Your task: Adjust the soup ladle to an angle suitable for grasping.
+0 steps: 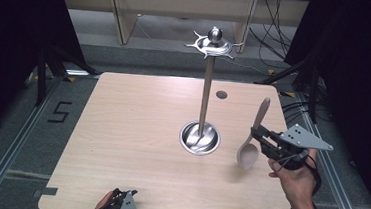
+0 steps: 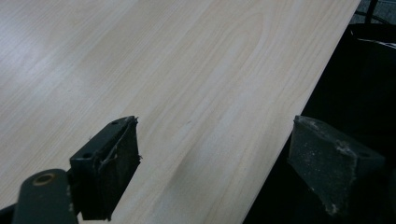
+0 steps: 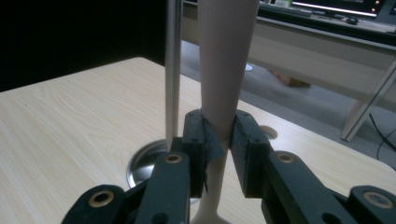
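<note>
A pale wooden spoon (image 1: 252, 137) hangs above the table's right side, bowl down and handle up. My right gripper (image 1: 259, 136) is shut on its handle; in the right gripper view the handle (image 3: 225, 70) rises between the two pads (image 3: 198, 140). A metal utensil stand (image 1: 205, 91) rises from a round dish base (image 1: 199, 138) at the table's middle, with hooked arms at its top (image 1: 212, 44). The spoon is to the right of the stand and apart from it. My left gripper (image 1: 117, 207) rests at the table's near edge, and the left gripper view shows it (image 2: 219, 163) open with nothing between its fingers.
The light wooden table (image 1: 136, 130) has a small round hole cover (image 1: 221, 94) behind the stand. Dark curtains stand at both sides, with cables on the floor at the far right (image 1: 278, 46). The table's edge (image 2: 299, 112) runs past my left gripper.
</note>
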